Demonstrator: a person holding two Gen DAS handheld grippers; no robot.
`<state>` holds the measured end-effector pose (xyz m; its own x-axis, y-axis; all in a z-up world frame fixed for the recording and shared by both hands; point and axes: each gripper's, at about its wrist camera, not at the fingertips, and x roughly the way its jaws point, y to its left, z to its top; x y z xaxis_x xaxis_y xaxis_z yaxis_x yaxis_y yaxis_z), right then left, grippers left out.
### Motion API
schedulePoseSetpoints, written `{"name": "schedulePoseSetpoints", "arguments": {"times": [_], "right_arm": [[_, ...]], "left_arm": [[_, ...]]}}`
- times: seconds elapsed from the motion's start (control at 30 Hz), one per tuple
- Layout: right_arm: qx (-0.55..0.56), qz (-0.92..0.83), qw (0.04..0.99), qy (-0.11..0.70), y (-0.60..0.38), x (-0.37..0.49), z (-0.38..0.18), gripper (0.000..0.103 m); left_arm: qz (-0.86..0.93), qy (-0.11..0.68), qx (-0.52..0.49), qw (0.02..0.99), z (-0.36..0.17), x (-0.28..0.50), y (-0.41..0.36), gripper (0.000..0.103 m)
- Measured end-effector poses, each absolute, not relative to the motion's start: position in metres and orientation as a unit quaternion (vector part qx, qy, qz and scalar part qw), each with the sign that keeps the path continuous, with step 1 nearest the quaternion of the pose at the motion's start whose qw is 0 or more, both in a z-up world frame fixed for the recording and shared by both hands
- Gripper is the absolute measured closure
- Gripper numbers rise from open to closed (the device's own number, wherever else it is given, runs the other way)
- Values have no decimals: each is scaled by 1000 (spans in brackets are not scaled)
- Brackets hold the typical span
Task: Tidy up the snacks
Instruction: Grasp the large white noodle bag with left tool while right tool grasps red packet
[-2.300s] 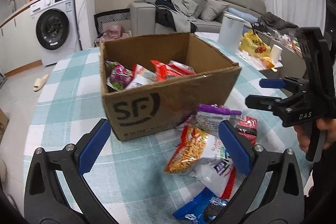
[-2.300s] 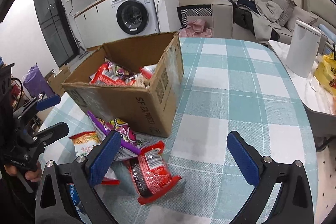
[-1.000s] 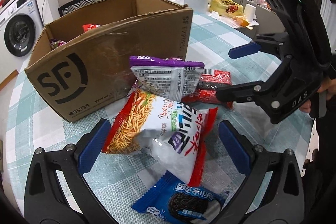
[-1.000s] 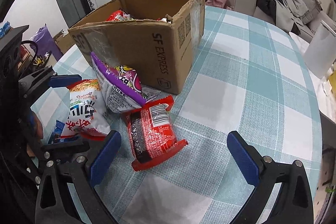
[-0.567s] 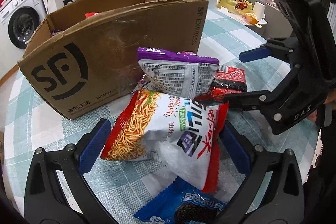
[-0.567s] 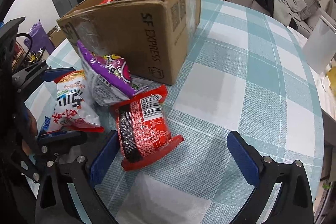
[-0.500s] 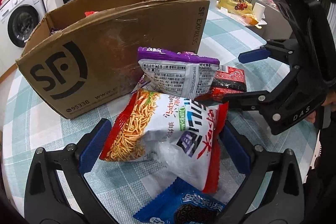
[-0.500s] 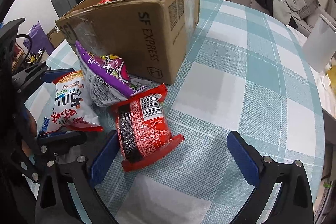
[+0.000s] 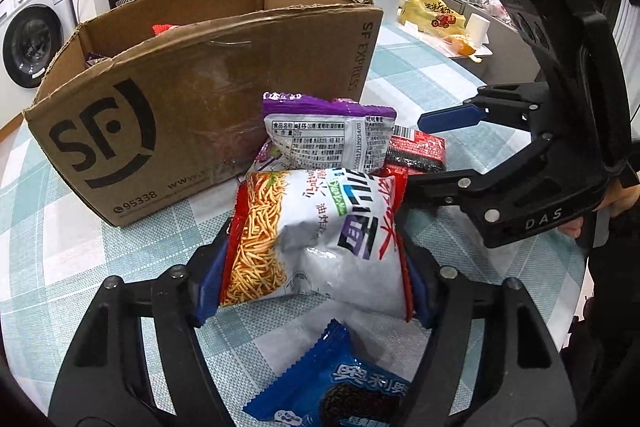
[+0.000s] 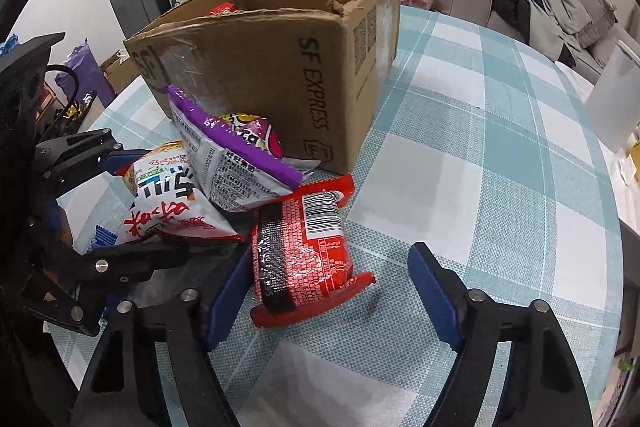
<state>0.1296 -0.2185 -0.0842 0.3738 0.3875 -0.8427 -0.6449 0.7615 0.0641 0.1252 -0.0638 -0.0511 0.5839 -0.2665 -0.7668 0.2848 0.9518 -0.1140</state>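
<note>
left gripper (image 9: 312, 279) closing, pads pinching noodle bag (image 9: 320, 235) | right gripper (image 10: 332, 299) closing around red packet (image 10: 304, 247) (far pad still clear) | both meant for box (image 9: 180, 107)

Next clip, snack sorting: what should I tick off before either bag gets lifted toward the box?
1. Left tongs closing, pads against both edges of noodle bag: ok.
2. Right tongs closing around red packet, one pad not touching: not ok.
3. Purple bag lies off both packets: not ok, it overlaps them.
4. Cardboard box top open: ok.
5. Room left in box: cannot tell.
</note>
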Motion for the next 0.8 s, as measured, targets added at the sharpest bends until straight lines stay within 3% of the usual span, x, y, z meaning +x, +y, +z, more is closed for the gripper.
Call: {"name": "schedulePoseSetpoints", "arguments": {"times": [0.23, 0.4, 0.8], "right_arm": [[-139, 328, 814, 458, -218, 124, -81, 37], [-136, 354, 806, 455, -215, 118, -80, 54], [-149, 372, 808, 431, -220, 105, -66, 58]], "left_arm": [[-165, 427, 5, 889, -47, 122, -63, 36], [-175, 423, 5, 889, -43, 117, -62, 36], [-177, 410, -1, 895, -28, 107, -57, 36]]}}
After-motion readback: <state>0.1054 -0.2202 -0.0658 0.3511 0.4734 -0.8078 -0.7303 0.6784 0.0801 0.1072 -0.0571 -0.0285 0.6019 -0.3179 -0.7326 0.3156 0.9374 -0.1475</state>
